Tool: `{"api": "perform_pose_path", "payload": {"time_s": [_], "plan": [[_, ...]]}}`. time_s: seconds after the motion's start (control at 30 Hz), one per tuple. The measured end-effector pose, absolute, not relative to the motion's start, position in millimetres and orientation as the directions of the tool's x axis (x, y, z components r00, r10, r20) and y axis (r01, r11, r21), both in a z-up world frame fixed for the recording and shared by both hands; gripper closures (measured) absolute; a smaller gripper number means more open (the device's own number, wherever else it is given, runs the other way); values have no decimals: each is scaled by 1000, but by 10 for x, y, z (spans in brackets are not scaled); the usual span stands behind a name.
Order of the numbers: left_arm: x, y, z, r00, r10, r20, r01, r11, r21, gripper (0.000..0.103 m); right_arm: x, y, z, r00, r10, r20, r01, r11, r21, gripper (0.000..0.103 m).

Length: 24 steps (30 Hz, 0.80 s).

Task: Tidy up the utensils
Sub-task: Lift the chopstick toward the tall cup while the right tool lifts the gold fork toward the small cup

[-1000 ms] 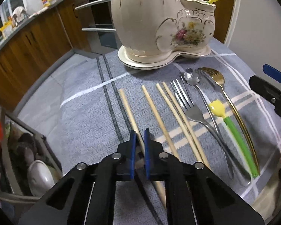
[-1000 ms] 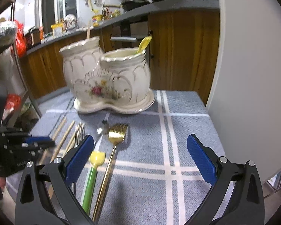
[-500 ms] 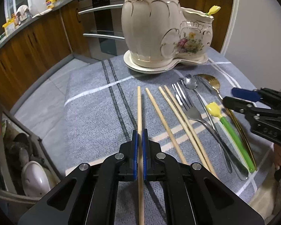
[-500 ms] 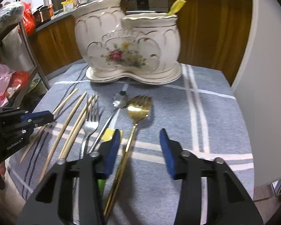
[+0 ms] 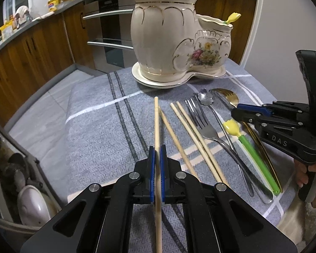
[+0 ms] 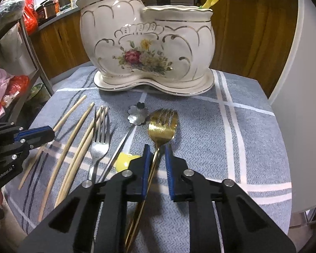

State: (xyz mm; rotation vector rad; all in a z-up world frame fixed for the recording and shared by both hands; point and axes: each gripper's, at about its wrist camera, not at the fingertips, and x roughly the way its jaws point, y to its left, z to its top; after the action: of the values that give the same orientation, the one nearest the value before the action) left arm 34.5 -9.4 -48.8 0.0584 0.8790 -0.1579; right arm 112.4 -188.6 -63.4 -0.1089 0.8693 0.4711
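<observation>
My left gripper (image 5: 156,150) is shut on a wooden chopstick (image 5: 156,122) and holds it lifted, pointing toward the cream floral two-pot ceramic holder (image 5: 174,42). Three more chopsticks (image 5: 191,135), a silver fork (image 5: 206,126), a flower-head silver spoon (image 5: 206,99), a green stick with a yellow tulip tip (image 5: 248,143) and a gold fork (image 6: 162,124) lie on the grey cloth. My right gripper (image 6: 157,149) straddles the gold fork's neck, its jaws narrowly apart, with a gap still showing on the right side. The holder (image 6: 147,42) has a yellow-tipped stick in its small pot.
The cloth-covered table (image 5: 94,126) drops off at left to a rack with dishes (image 5: 29,198). Wooden cabinets and an oven (image 5: 107,38) stand behind. A white wall (image 6: 305,84) borders the table's right side. Red bags (image 6: 29,14) sit on a shelf at left.
My left gripper lifted the chopstick off the cloth and swung it toward the holder. My right gripper moved in over the gold fork and narrowed from wide open to almost closed around it.
</observation>
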Motion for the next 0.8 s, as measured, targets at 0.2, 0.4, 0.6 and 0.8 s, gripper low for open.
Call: {"api": "perform_pose_path", "payload": {"time_s": [0.2,0.4,0.6,0.8], "plan": [[307,-78,-445,641,-135,-755,172,985,-30,98,1113,-1970,-596,542,388,-745,-442,886,140,97],[247,-86,-339,670,-158,-726,184,982,-43,98,1000,-2087,-462,571,428,-701,-463,873,155,99],[228,-87,-321,674,-163,-721,186,981,-48,98,1007,-2159,-433,588,419,-692,-451,880,150,99],[219,-82,-332,671,-161,-724,186,981,-46,98,1006,-2095,-471,583,398,-708,-454,882,122,103]]}}
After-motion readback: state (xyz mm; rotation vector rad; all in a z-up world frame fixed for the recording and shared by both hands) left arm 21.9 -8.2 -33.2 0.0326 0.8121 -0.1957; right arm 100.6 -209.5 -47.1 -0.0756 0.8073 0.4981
